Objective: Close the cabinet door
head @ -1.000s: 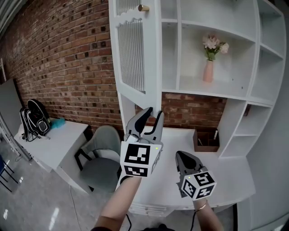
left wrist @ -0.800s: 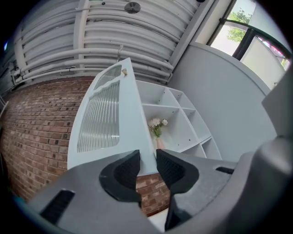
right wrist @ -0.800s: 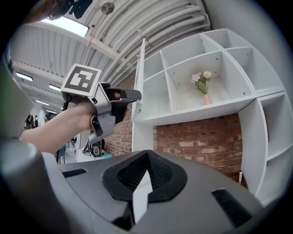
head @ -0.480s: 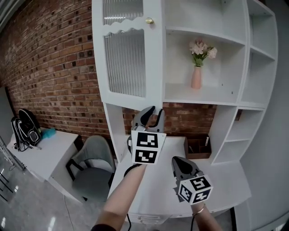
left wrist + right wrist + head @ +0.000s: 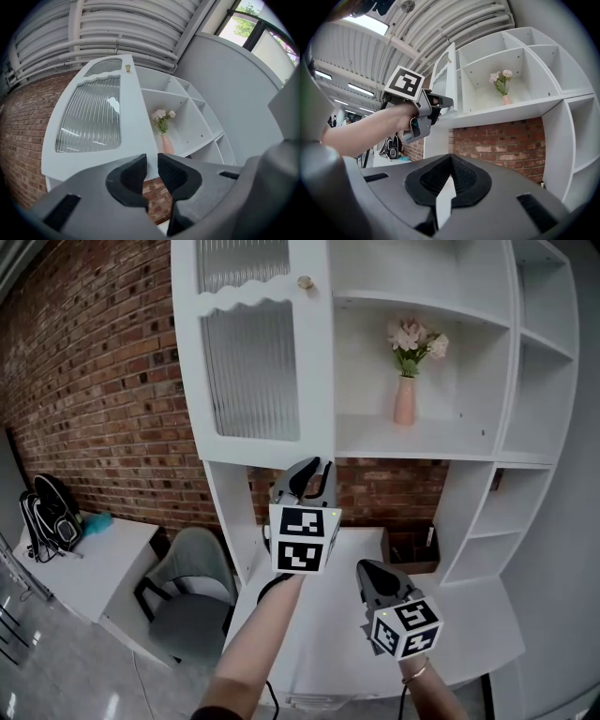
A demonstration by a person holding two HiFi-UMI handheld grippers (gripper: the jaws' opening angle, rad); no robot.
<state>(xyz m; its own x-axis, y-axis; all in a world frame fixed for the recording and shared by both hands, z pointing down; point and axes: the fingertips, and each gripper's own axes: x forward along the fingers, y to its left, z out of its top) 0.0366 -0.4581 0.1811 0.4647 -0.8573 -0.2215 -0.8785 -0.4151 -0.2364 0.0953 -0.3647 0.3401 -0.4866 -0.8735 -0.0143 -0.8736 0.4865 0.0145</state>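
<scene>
Nearest, at the lower right of the head view, the right tongs (image 5: 368, 568) are pressed together with nothing in them, their ribbed black pads meeting at the tip (image 5: 450, 158); they hang over the white bench (image 5: 469, 615), whose smooth top lies bare around them. Just above, at the centre of the frame, the left tongs (image 5: 314, 472) point up at the lower right corner of the cabinet door (image 5: 253, 362); they have just been closing, and only a narrow slit is left between the pads (image 5: 151, 161), with nothing pinched in it. I cannot tell whether the tips touch the door's bottom edge. The door fills the upper left of that view; it is a flat white panel with a ribbed glass pane under a scalloped rail and a small brass knob (image 5: 305, 282) near its free edge. From the right gripper view it stands ajar (image 5: 443, 77), swung out from the cabinet. To its right the white shelves (image 5: 441, 442) lie open and square-edged; a pink vase of flowers (image 5: 405, 399) stands alone in one bay. Behind runs a rough red brick wall (image 5: 94, 381); at the lower left a grey rounded chair (image 5: 187, 587) sits beside the bench.
</scene>
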